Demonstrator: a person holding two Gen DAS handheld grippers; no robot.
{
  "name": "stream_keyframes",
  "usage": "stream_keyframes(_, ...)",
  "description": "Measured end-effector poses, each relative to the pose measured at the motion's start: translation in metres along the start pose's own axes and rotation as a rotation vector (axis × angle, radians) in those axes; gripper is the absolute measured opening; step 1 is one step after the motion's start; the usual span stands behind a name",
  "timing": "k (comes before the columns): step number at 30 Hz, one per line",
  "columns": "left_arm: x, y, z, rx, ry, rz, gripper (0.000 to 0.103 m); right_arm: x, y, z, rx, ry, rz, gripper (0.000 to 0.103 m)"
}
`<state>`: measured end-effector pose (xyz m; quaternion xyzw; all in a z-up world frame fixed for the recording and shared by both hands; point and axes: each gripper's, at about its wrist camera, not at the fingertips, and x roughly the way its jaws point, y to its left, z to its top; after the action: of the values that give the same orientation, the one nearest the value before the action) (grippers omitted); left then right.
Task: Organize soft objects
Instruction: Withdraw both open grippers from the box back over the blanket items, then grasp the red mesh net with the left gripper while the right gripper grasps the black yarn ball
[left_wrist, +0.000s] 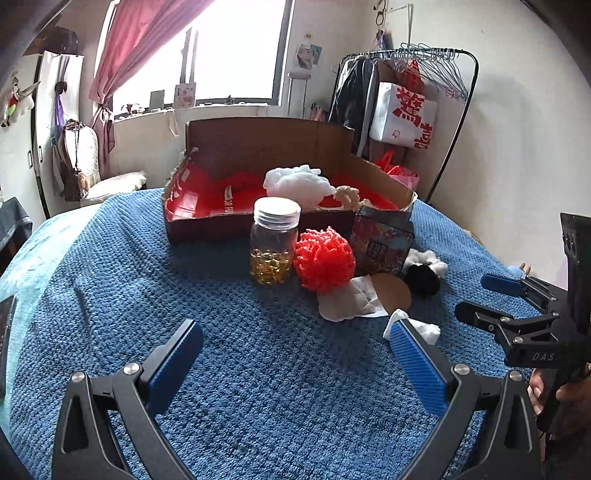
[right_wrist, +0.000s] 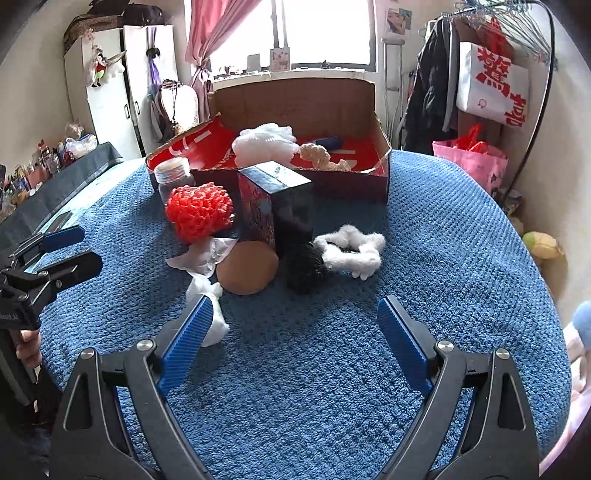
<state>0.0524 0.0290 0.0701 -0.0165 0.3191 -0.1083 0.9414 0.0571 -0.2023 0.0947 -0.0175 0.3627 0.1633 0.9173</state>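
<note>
On the blue blanket (left_wrist: 258, 369) lie a red mesh puff (left_wrist: 324, 258) (right_wrist: 199, 212), a black fuzzy ball (right_wrist: 306, 269) (left_wrist: 423, 278), a white fluffy ring (right_wrist: 351, 249) and a small white wad (right_wrist: 210, 314) (left_wrist: 413, 326). A white puff (right_wrist: 264, 144) (left_wrist: 295, 182) and a beige toy (right_wrist: 321, 155) rest inside the open cardboard box (right_wrist: 384, 173) (left_wrist: 199, 225). My left gripper (left_wrist: 295, 332) hangs open over bare blanket, short of the pile. My right gripper (right_wrist: 295, 306) is open too, its left finger beside the white wad, nothing between the pads.
A glass jar (left_wrist: 274, 240) with yellow beads, a dark printed carton (right_wrist: 275, 206), a brown disc (right_wrist: 246, 271) and a crumpled tissue (left_wrist: 349, 301) stand among the soft things. A clothes rack (left_wrist: 417, 92) and bags are at the right, a wardrobe (right_wrist: 110, 85) at the left.
</note>
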Motion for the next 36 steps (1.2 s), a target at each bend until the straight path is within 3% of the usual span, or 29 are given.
stream_keyframes(14, 0.032, -0.014, 0.026, 0.014, 0.059, -0.019, 0.102, 0.024, -0.027, 0.017, -0.001, 0.058, 0.01, 0.091)
stream_keyframes(20, 0.052, -0.021, 0.04, 0.025, 0.088, -0.031, 0.095, 0.036, -0.026, 0.026, -0.069, 0.079, 0.06, 0.089)
stream_keyframes(25, 0.07, -0.024, 0.047, 0.023, 0.122, -0.036, 0.084, 0.047, -0.02, 0.031, -0.114, 0.102, 0.103, 0.074)
stream_keyframes(30, 0.084, -0.024, 0.051, 0.014, 0.148, -0.02, 0.08, 0.057, -0.014, 0.032, -0.149, 0.116, 0.123, 0.052)
stream_keyframes(32, 0.089, -0.023, 0.052, 0.003, 0.16, -0.027, 0.071, 0.06, -0.012, 0.03, -0.163, 0.116, 0.126, 0.041)
stream_keyframes(34, 0.094, -0.022, 0.052, -0.011, 0.177, -0.043, 0.044, 0.059, -0.012, 0.028, -0.172, 0.107, 0.121, 0.029)
stream_keyframes(36, 0.097, -0.02, 0.051, -0.029, 0.186, -0.062, 0.044, 0.056, -0.012, 0.028, -0.176, 0.097, 0.132, 0.026)
